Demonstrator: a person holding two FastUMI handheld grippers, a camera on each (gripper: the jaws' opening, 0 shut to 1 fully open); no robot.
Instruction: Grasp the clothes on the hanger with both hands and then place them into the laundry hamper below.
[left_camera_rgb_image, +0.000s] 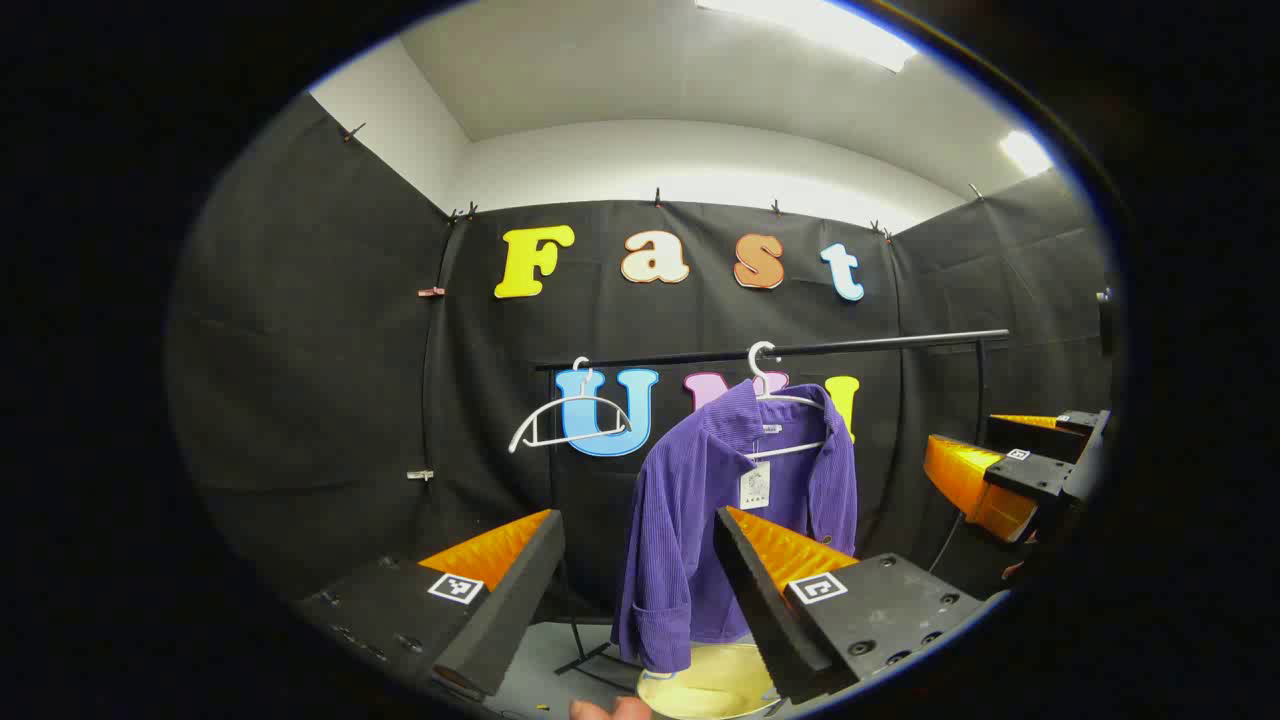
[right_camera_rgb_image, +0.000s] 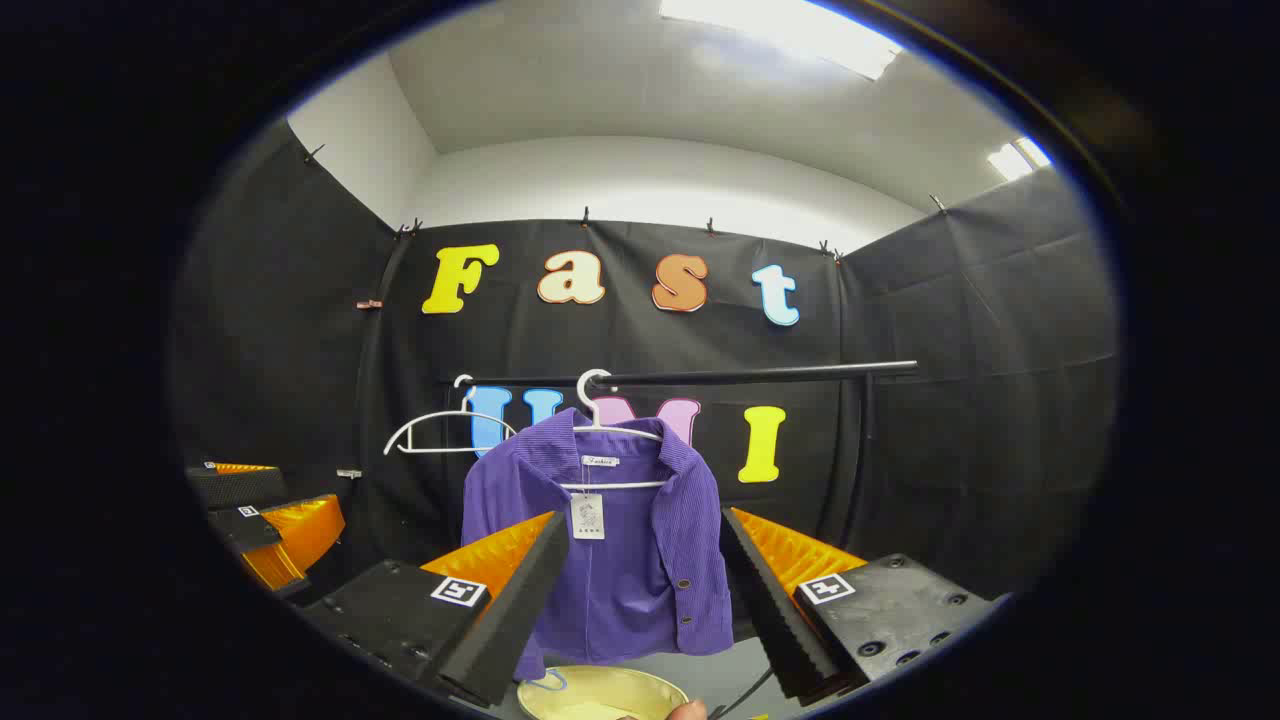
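- The shirt (left_camera_rgb_image: 735, 500) is purple, of ribbed, corduroy-like cloth with a collar and dark buttons down the front; a white paper tag hangs at its neck.
- It hangs on a thin white hanger (left_camera_rgb_image: 785, 400) hooked over the rail (left_camera_rgb_image: 780, 350), a slim dark bar that runs level across the back of the booth, with a dark upright at its right end.
- There are two hangers: the one that bears the shirt, and a bare hanger (left_camera_rgb_image: 565, 415) of the same white make, which hangs on the rail just to the left of it.
- The hamper (right_camera_rgb_image: 600, 692) stands on the floor right under the shirt; one is seen, with a round, pale yellow rim.
- There are two claws. The left claw (left_camera_rgb_image: 640, 590) has its jaws wide apart and holds nothing; the shirt shows between and beyond them, not touched.
- The right claw (right_camera_rgb_image: 645, 590) is likewise spread wide and free, and the shirt hangs beyond its gap. In the left gripper view it shows at the right edge.
- Each claw's fingers are wedge-shaped, with ridged inner faces, and each bears a small square black-and-white marker.
- The floor (right_camera_rgb_image: 720, 665) is smooth and grey.
- The booth is walled with black cloth pinned up by small clips; above it are plain white walls and a white ceiling with two bright strip lights.
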